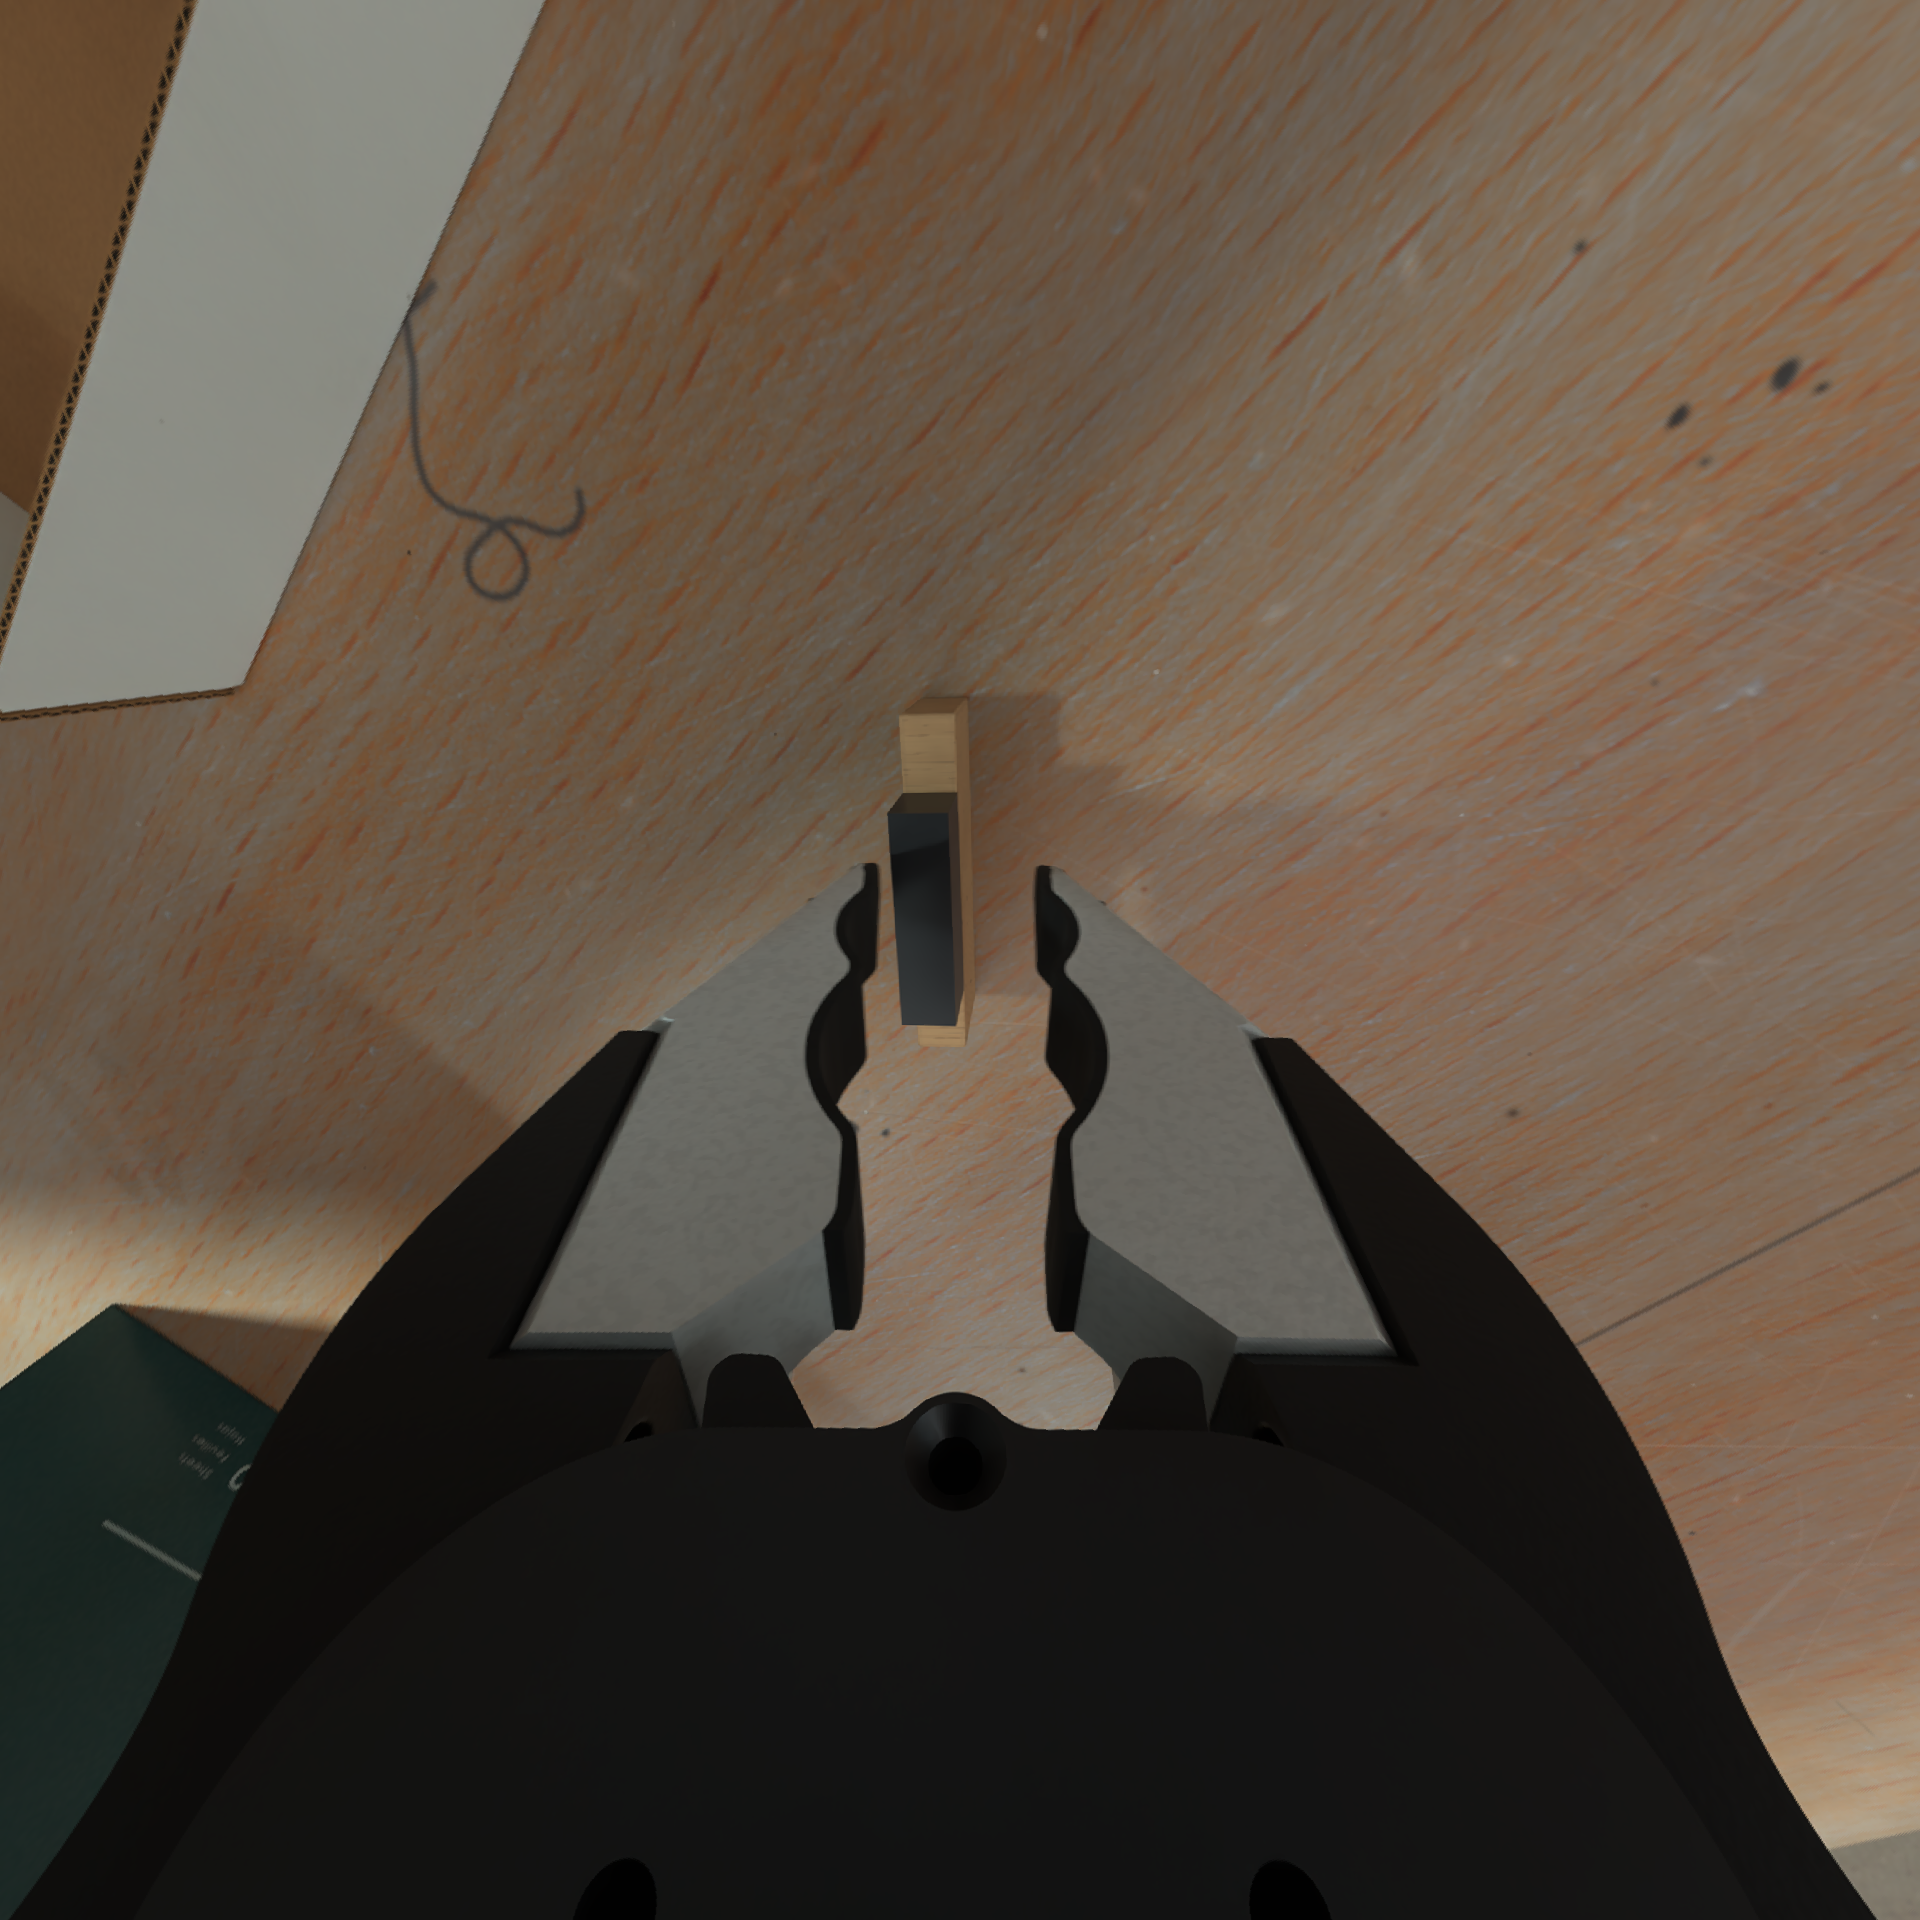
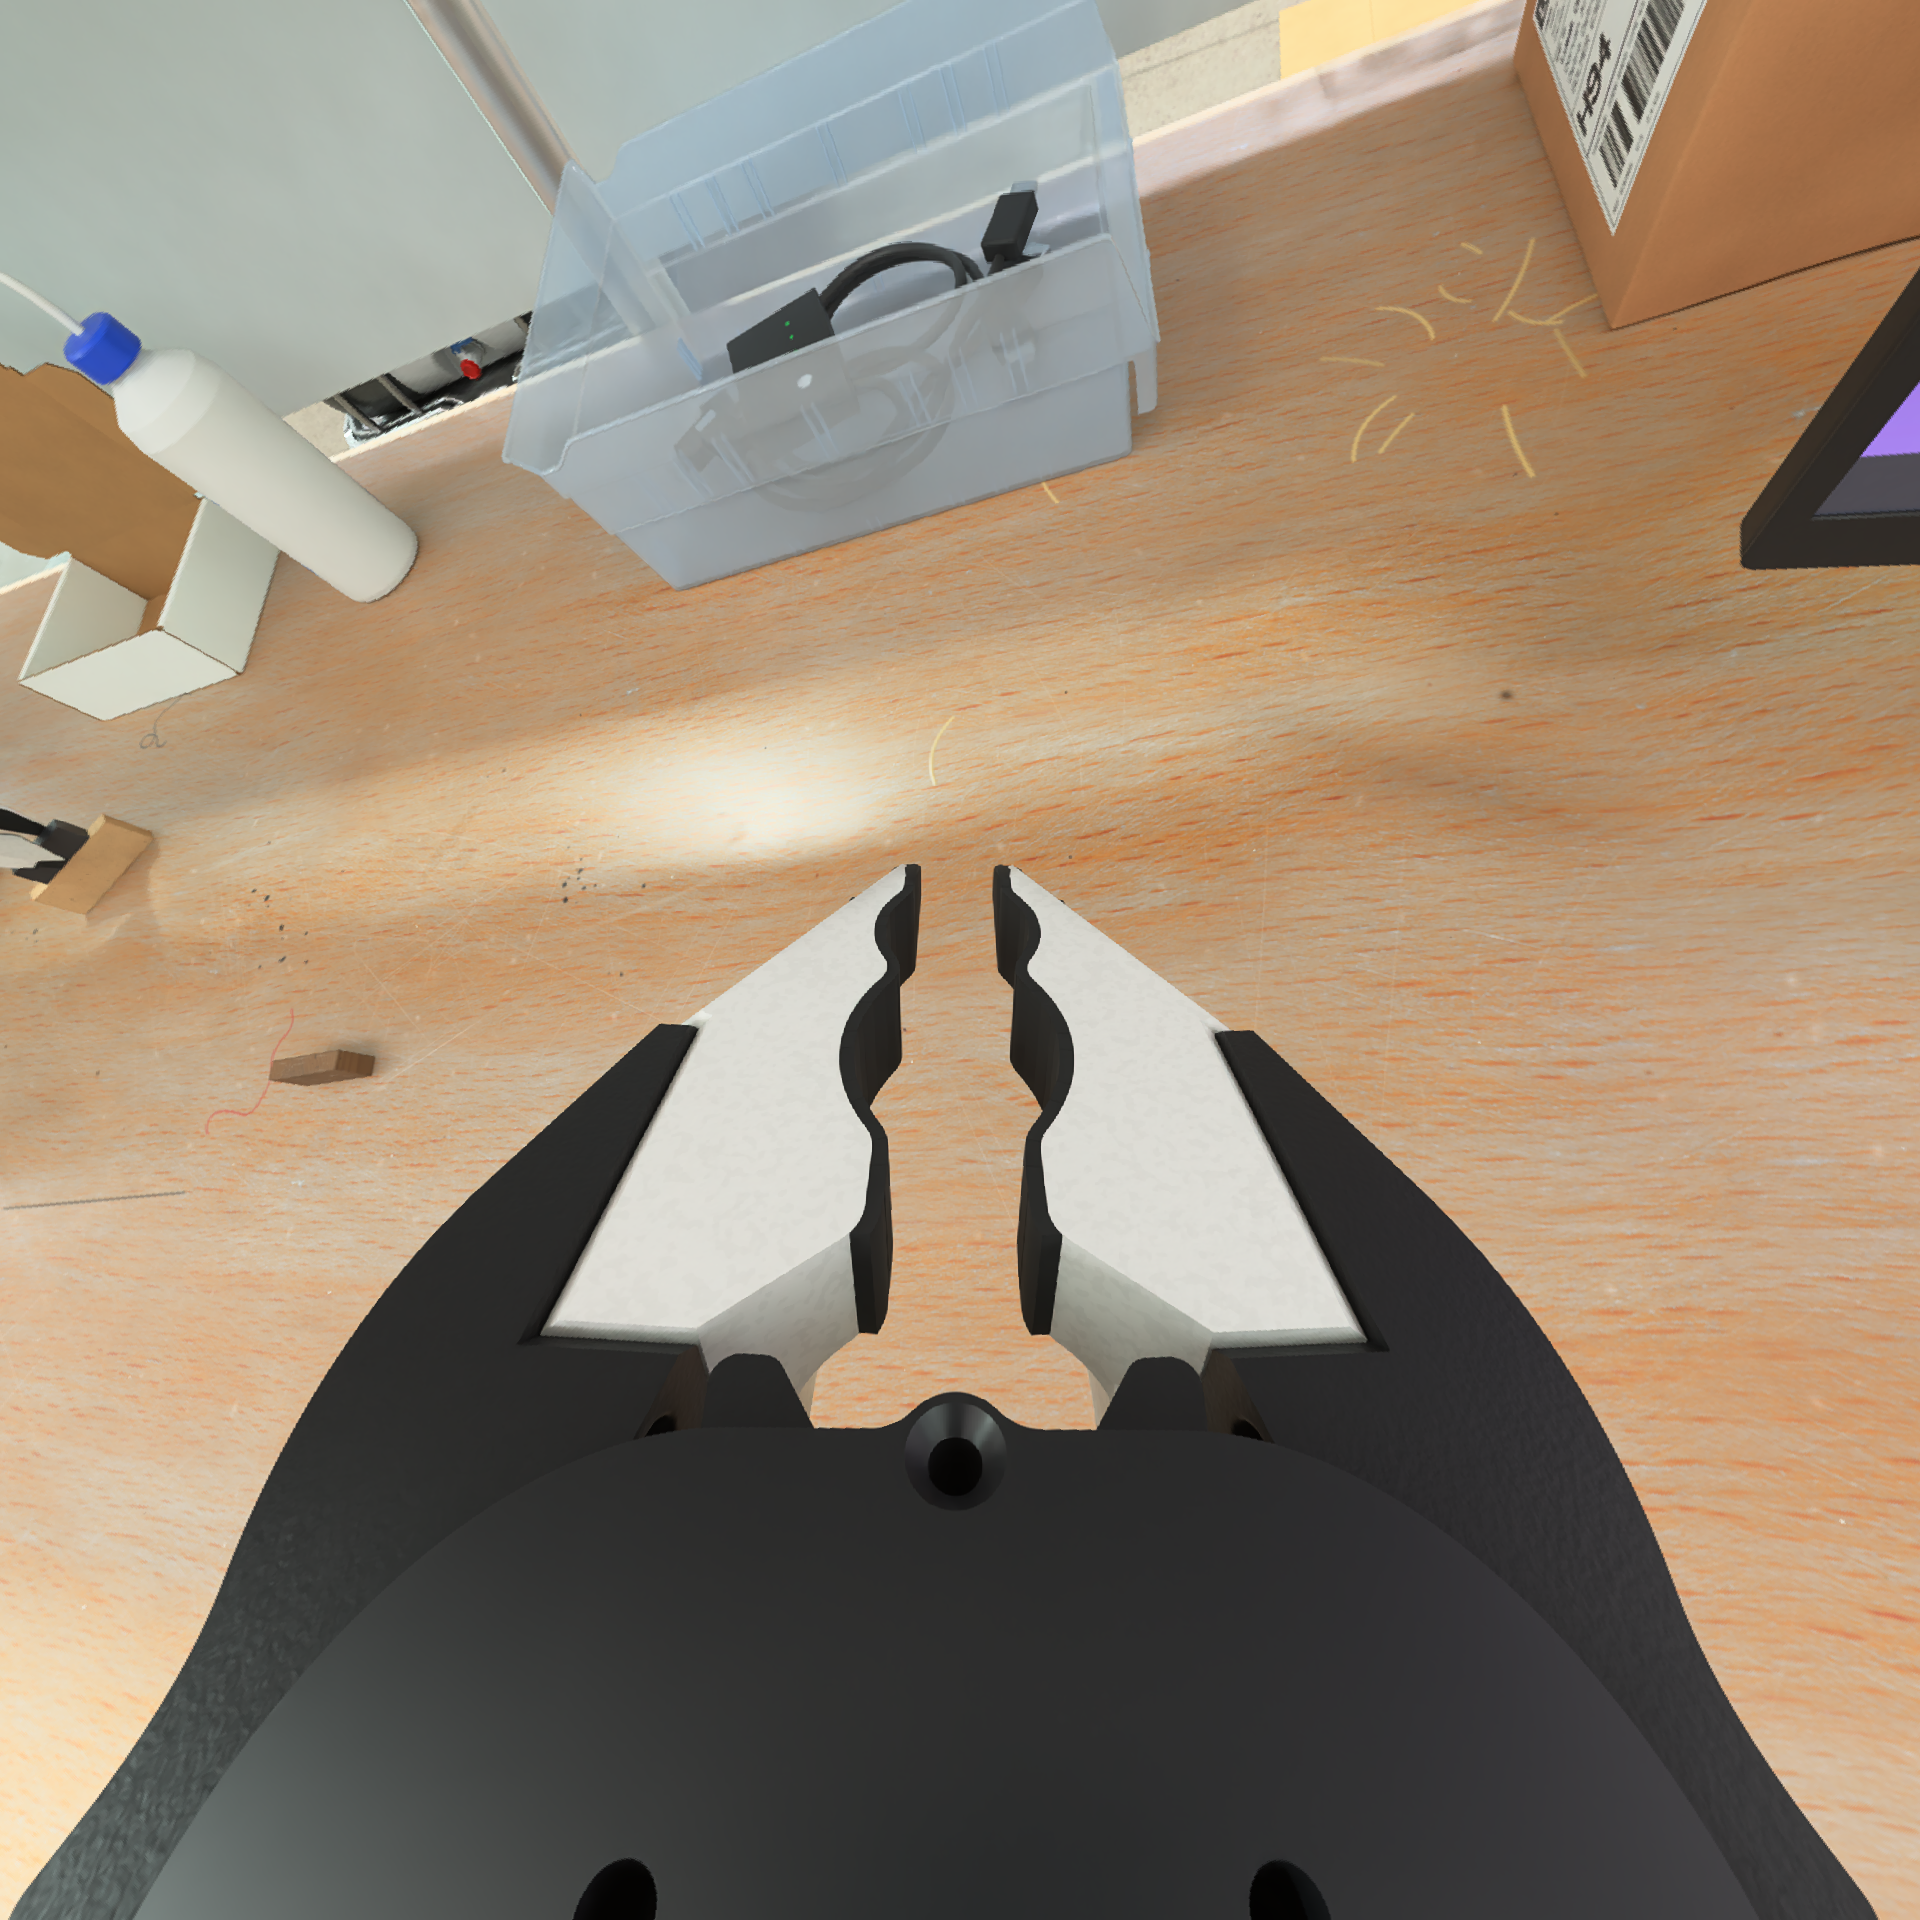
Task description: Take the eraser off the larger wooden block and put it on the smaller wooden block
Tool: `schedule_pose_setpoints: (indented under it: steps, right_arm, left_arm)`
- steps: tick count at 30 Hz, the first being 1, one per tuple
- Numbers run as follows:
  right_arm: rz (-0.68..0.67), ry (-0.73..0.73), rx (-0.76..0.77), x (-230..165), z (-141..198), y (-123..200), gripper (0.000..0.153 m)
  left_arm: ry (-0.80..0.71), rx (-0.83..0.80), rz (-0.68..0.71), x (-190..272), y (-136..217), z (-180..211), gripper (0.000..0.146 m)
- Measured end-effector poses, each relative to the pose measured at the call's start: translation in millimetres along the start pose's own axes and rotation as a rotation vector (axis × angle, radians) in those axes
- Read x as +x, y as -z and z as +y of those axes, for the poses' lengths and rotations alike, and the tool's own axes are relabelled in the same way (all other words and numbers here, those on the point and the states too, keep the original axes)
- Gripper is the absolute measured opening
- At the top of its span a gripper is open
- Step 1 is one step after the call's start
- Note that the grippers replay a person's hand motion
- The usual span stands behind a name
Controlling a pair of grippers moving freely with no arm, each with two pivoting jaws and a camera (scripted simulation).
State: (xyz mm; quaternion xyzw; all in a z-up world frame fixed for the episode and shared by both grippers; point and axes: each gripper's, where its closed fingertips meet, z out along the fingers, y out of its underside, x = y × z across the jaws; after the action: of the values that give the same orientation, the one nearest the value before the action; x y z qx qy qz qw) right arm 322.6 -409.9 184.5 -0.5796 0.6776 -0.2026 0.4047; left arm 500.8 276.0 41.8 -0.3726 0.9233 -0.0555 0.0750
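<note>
The left claw (image 1: 954, 873) hangs over the desk (image 1: 1351, 520) with its jaws spread, nothing between them yet; the dark eraser (image 1: 923, 914) lies on top of the larger wooden block (image 1: 933, 764), just beyond the fingertips and a shade left of centre, close by the left finger; the block's bare far end shows past the eraser; judging by the line-up, the claw is set to straddle the eraser across its narrow width, which would explain why the opening runs along the eraser's long side; closing could clip the block as well, so a touch rightward looks wise. Over to the right claw (image 2: 956, 873); its jaws stand a little apart and empty, parked above bare desk well clear of the action, presumably to keep out of the way. From its view the larger block sits far off at the left edge with the left claw at it; the smaller wooden block (image 2: 322, 1067), the destination, lies nearer, alone, beside a red thread (image 2: 255, 1091); a clear bin (image 2: 831, 343) and a white bottle (image 2: 249, 457) stand at the far side.
</note>
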Motion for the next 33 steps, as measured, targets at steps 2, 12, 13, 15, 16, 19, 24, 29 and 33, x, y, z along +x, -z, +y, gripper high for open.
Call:
schedule_pose_setpoints:
  steps: [2, 12, 13, 15, 16, 19, 24, 29, 33]
  right_arm:
    - [-0.004, -0.002, -0.002, 0, 1, 1, 0.013]
    - [-0.008, -0.010, -0.054, 4, 10, -6, 0.012]
    - [-0.007, -0.006, -0.059, 4, 10, -6, 0.013]
    - [-0.006, 0.001, -0.062, 3, 10, -7, 0.013]
    - [-0.007, 0.004, -0.060, 3, 9, -6, 0.013]
    - [-0.012, 0.007, -0.053, 1, 8, -6, 0.013]
    - [-0.012, 0.007, -0.059, 2, 10, -5, 0.013]
    - [-0.014, 0.003, -0.066, 3, 11, -6, 0.011]
    - [-0.018, 0.006, -0.071, 2, 11, -7, 0.011]
  left_arm:
    - [-0.002, -0.018, -0.016, -1, -2, 2, 0.020]
    - [0.026, -0.012, 0.015, -1, 8, 4, 0.053]
    - [0.029, -0.016, 0.008, -3, 9, 5, 0.053]
    - [0.041, -0.025, 0.009, -5, 11, 8, 0.048]
    - [0.047, -0.029, 0.010, -6, 10, 9, 0.046]
    - [0.039, -0.060, 0.004, -7, 6, 14, 0.041]
    - [0.033, -0.079, 0.004, -6, -2, 15, 0.028]
    - [0.050, -0.077, 0.028, -4, -2, 15, 0.011]
    - [0.050, -0.075, 0.038, -2, 1, 18, 0.011]
